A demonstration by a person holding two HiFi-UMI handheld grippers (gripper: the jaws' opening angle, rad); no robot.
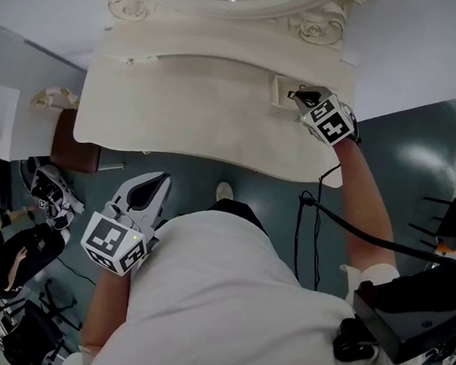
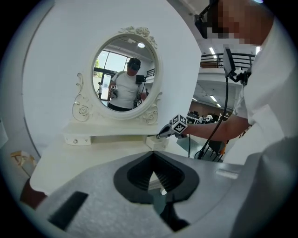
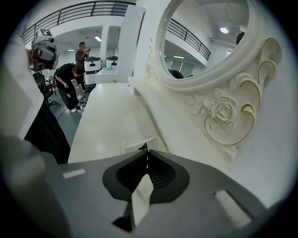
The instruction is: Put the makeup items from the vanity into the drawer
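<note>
**A:** What is the right claw (image 3: 146,151) doing?

**B:** Its jaws are pressed almost together. A thin dark item (image 3: 143,146) sticks out at the very tips. I read that as a pinch on it, though it is too small to name.

**A:** Where is that?

**B:** Right over the drawer (image 2: 156,142), the little one pulled out at the right end of the shelf (image 2: 109,130) under the mirror (image 3: 205,37). The tips hang just above its rim, so I judge the item is about to be let go into it.

**A:** How will it handle?

**B:** Going by its look, it is light and stiff. It is also slim enough to twist or slide out of a pinch at the tips alone. It would be better taken across its middle, with the pads flat on it. It should be released low inside the drawer, so it doesn't bounce off the rim.

**A:** And the left claw (image 2: 153,154)?

**B:** Pressed together on nothing. It is held in front of the person's body, off the near edge of the counter (image 1: 177,125).

**A:** Is there anything more to pick up?

**B:** I see no other makeup on the counter in these views. The drawer's inside is too small for me to make out, so I can't say what lies in it.
</note>
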